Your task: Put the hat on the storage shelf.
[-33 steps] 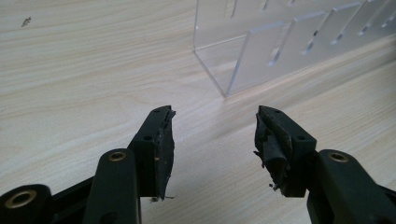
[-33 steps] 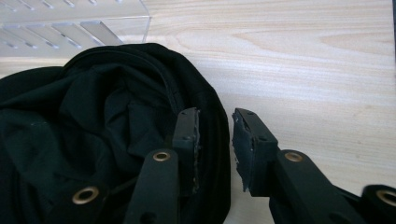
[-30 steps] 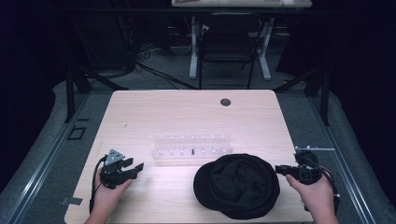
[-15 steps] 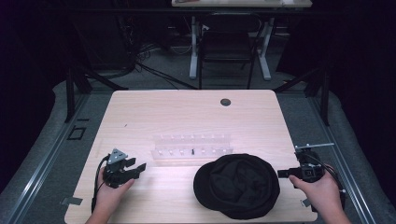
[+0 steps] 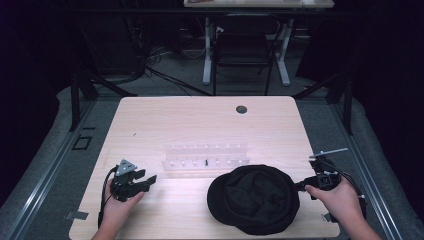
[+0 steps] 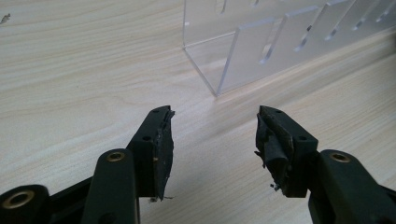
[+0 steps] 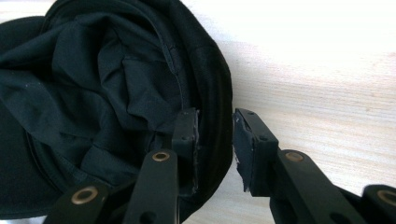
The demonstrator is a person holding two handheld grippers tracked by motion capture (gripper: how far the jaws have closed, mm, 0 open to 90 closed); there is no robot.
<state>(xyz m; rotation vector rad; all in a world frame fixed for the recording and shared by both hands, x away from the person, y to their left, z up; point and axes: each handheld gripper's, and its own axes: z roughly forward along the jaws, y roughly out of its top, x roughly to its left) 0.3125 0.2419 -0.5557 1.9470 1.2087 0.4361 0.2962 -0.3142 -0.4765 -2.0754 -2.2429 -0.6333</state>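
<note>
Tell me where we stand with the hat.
Nothing looks finished. The black hat lies crumpled, opening up, on the table near the clear rack. In hand: right gripper straddles the hat's rim, jaws not closed. Left gripper is open, idle. Gripping and moving remain.

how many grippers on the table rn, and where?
2. The left gripper sits near the table's front-left, jaws apart, with nothing between them, aimed at the clear acrylic rack. The right gripper is at the front-right, its jaws astride the black hat's rim.
</note>
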